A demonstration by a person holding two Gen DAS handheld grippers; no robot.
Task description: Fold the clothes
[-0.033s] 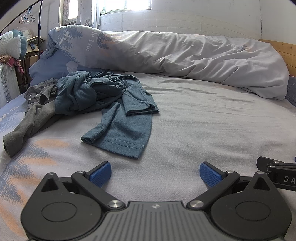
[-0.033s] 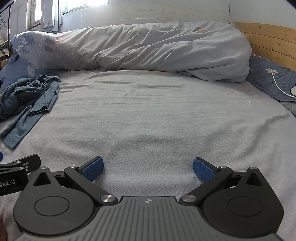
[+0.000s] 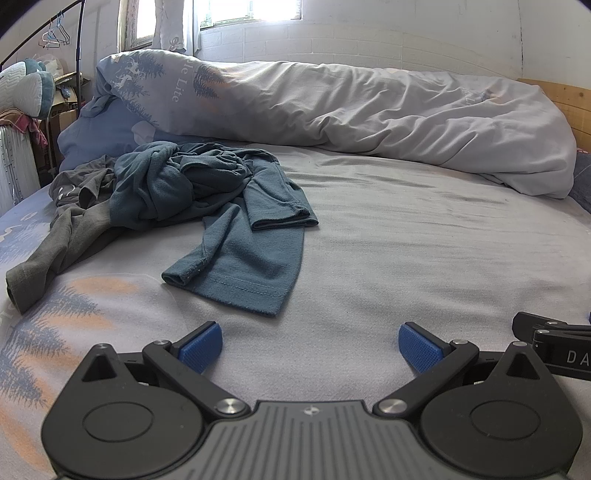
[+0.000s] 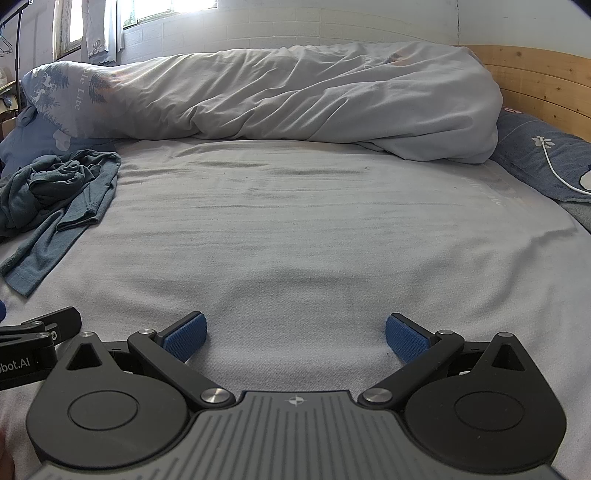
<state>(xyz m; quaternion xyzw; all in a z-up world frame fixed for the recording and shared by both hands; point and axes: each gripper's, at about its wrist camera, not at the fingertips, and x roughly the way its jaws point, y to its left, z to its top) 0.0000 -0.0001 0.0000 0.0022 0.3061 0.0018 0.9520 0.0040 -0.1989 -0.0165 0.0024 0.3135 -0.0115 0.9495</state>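
Note:
A crumpled teal long-sleeved shirt (image 3: pixel 229 221) lies on the left part of the bed, one sleeve and its hem stretched toward me. A dark grey garment (image 3: pixel 70 236) lies bunched to its left, partly under it. My left gripper (image 3: pixel 310 343) hovers low over the sheet just short of the shirt's hem, open, with nothing between its blue pads. My right gripper (image 4: pixel 295 332) is open too, above bare sheet, with the teal shirt (image 4: pixel 55 199) far off to its left. Each gripper's black side shows at the edge of the other's view.
A rolled pale duvet (image 3: pixel 369 114) runs along the far side of the bed against the wall. The grey sheet (image 4: pixel 314 229) spreads wide in the middle. A blue pillow (image 4: pixel 546 162) with a white cable (image 4: pixel 554 170) lies by the wooden headboard (image 4: pixel 535 81). A clothes rack (image 3: pixel 55 33) stands at left.

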